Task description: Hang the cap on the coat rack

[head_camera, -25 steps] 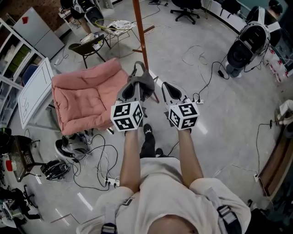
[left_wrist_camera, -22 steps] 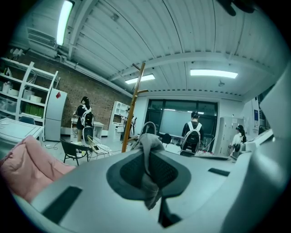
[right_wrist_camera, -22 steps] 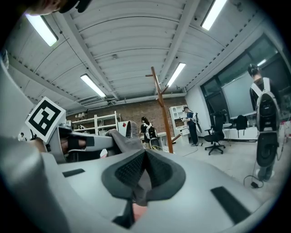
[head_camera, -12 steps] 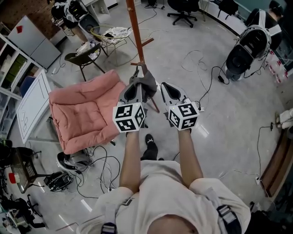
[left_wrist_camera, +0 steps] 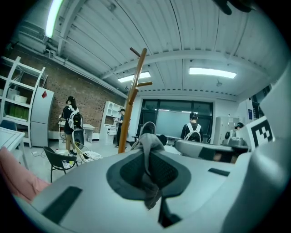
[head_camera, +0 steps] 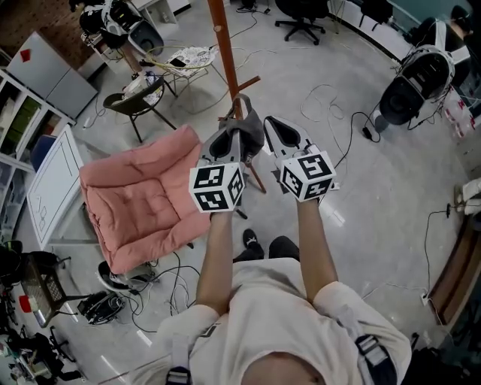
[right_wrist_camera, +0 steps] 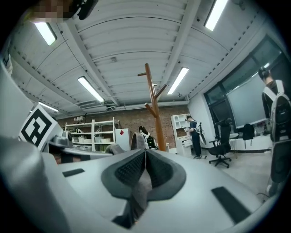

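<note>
Both arms have come up toward the coat rack (head_camera: 228,68). Left claw (head_camera: 237,126) pinches the grey cap (head_camera: 249,129); right claw (head_camera: 272,125) is pressed together, nothing visibly held. Lower peg likely within reach.

We are in a shared lab or research workspace, not a home. The bare grey floor (head_camera: 391,188) is strewn with loose cables (head_camera: 322,92). There are rolling office chairs (head_camera: 301,11), white shelving (right_wrist_camera: 91,132) against a brick wall (left_wrist_camera: 86,91), a whiteboard (head_camera: 52,177), strip lights (left_wrist_camera: 213,73) on a ribbed ceiling and a glass-fronted room (left_wrist_camera: 175,120). People wearing backpacks (left_wrist_camera: 193,129) stand about. A pink cushioned seat (head_camera: 139,199) and a wooden coat rack (head_camera: 229,68) stand among the gear.
</note>
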The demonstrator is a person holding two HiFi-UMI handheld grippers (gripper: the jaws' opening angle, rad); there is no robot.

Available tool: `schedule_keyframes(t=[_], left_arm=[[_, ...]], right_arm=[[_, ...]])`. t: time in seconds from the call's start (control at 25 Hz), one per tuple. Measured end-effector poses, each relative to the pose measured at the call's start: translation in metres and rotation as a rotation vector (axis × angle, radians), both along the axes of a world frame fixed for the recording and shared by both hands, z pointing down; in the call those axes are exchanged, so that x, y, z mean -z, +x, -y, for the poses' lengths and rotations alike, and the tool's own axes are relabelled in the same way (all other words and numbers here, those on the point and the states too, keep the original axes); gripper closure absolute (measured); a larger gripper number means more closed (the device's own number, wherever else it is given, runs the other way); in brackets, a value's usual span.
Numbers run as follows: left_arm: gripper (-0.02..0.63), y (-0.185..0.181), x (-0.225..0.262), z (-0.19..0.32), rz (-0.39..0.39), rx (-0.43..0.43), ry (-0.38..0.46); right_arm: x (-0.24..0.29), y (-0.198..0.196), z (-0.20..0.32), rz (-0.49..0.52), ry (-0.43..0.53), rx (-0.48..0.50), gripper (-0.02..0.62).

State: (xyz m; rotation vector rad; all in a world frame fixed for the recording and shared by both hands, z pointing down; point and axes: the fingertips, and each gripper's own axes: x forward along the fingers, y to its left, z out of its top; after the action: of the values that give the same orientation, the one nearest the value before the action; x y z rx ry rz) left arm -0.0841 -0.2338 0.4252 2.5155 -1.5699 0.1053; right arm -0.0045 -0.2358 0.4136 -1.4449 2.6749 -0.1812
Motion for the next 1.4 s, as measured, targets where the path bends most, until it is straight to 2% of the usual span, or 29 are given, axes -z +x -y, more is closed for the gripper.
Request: schedule_keyframes(t=[0.12, 0.24, 0.36, 0.44, 0.6, 0.8, 0.84, 0.96, 1.12, 1.24, 1.28, 1.4], left_arm=[[0.589, 0.004, 0.004, 0.011, -0.002, 0.008, 0.006], [0.589, 0.007, 0.008, 0.019, -0.01, 0.026, 0.008], [0.589, 0.008, 0.019, 0.03, -0.025, 0.057, 0.014], [0.589, 0.01, 0.026, 0.037, -0.027, 0.073, 0.019], [0.589, 0.016, 0.028, 0.041, -0.015, 0.093, 0.021], [0.589, 0.009, 0.031, 0.047, -0.004, 0.127, 0.028], [0.589, 0.007, 0.03, 0.048, -0.002, 0.133, 0.027], [0.589, 0.003, 0.031, 0.051, -0.005, 0.152, 0.027], [0.589, 0.001, 0.032, 0.052, -0.007, 0.165, 0.035], [0.586, 0.0, 0.03, 0.054, 0.022, 0.162, 0.032], [0.577, 0.001, 0.028, 0.056, 0.035, 0.155, 0.027], [0.483, 0.007, 0.024, 0.061, 0.056, 0.118, 0.007]], right_arm=[[0.023, -0.004, 0.018, 0.022, 0.037, 0.062, 0.589], [0.036, -0.011, 0.031, 0.003, 0.052, 0.129, 0.577], [0.047, -0.019, 0.046, -0.053, 0.062, 0.18, 0.492], [0.052, -0.025, 0.057, -0.069, 0.058, 0.232, 0.463], [0.055, -0.032, 0.075, -0.027, 0.036, 0.333, 0.431], [0.049, -0.041, 0.096, -0.102, 0.017, 0.384, 0.443], [0.048, -0.043, 0.098, -0.121, 0.019, 0.388, 0.515], [0.048, -0.048, 0.099, -0.193, 0.034, 0.394, 0.558], [0.055, -0.048, 0.101, -0.257, 0.072, 0.361, 0.573], [0.062, -0.05, 0.102, -0.286, 0.095, 0.329, 0.577], [0.064, -0.05, 0.104, -0.294, 0.098, 0.32, 0.577], [0.066, -0.047, 0.11, -0.308, 0.096, 0.298, 0.578]])
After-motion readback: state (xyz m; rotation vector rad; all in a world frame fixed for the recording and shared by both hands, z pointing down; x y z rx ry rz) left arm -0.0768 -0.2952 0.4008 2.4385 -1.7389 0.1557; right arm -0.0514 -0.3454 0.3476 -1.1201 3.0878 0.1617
